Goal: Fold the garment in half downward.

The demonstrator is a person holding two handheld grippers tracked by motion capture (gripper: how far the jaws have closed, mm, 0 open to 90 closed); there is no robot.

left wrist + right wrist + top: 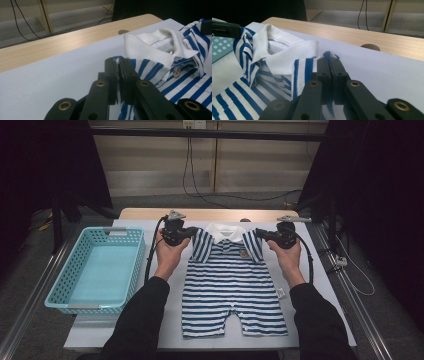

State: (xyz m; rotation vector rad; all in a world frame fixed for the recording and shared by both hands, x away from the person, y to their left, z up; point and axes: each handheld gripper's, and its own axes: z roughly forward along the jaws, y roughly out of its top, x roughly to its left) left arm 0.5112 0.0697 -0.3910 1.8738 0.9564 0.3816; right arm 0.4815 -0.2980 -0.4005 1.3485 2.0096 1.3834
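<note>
The romper (233, 285) is striped blue and white from shoulders to legs, with a plain white collar (223, 231) and a small brown badge (177, 70) on the chest (its design is too small to make out). The basket (95, 268) is light turquoise, pierced with rows of holes. The bench (145, 215) shows pale wood grain at its far edge, under a white cover (327, 285). Both the left hand-held gripper (187, 233) and the right hand-held gripper (264, 234) are black with brass-coloured rivets; the sleeves (137, 320) are black.
</note>
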